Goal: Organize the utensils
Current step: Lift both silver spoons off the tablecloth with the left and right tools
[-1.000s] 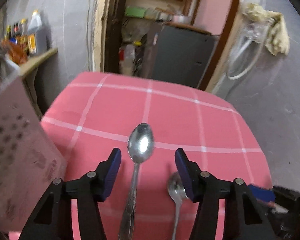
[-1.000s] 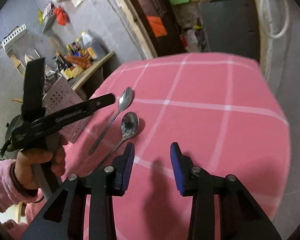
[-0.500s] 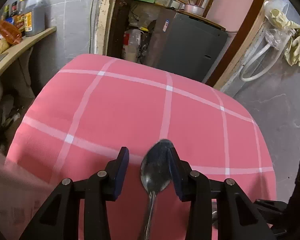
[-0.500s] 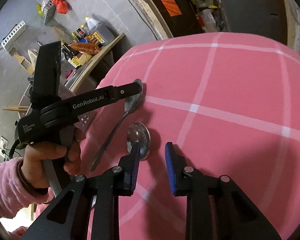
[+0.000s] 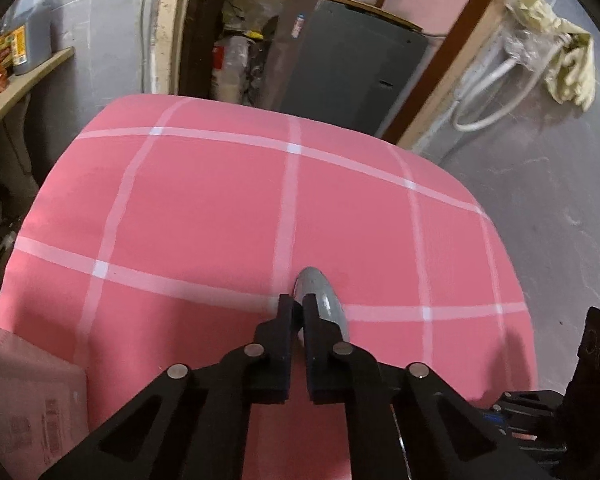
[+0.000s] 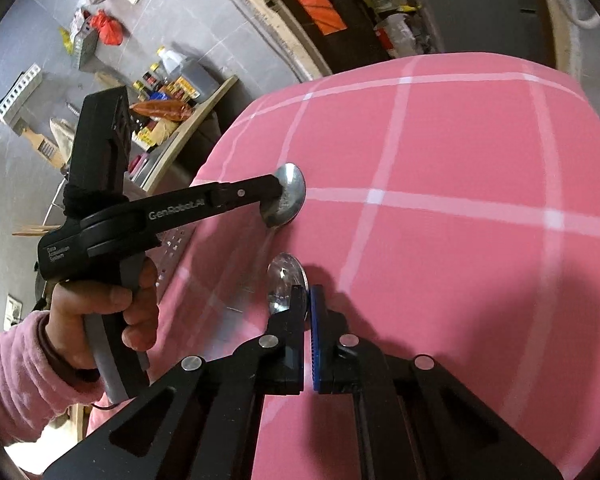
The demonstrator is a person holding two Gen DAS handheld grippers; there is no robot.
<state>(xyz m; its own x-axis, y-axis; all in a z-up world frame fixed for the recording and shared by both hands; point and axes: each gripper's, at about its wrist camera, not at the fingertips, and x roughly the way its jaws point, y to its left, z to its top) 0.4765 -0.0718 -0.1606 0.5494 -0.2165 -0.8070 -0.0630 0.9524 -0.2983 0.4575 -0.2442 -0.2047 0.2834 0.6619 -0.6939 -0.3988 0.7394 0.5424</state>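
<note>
Left wrist view: left gripper [image 5: 298, 308] clamped on far spoon [image 5: 322, 300] bowl, on pink checked tablecloth [image 5: 204, 208]. Right gripper [image 6: 308, 300] pinches near spoon [image 6: 284, 280] bowl, just beside far spoon. Perforated basket [image 5: 28, 400] at tablecloth's left edge.

A lived-in home kitchen or pantry corner: a wooden shelf [image 6: 188, 116] crowded with sauce bottles and a big oil jug [image 6: 180, 66], a pan atop a grey cabinet [image 5: 352, 60], rubber gloves [image 5: 568, 68] hung on bare concrete walls, a pink checked tablecloth [image 5: 204, 208]
</note>
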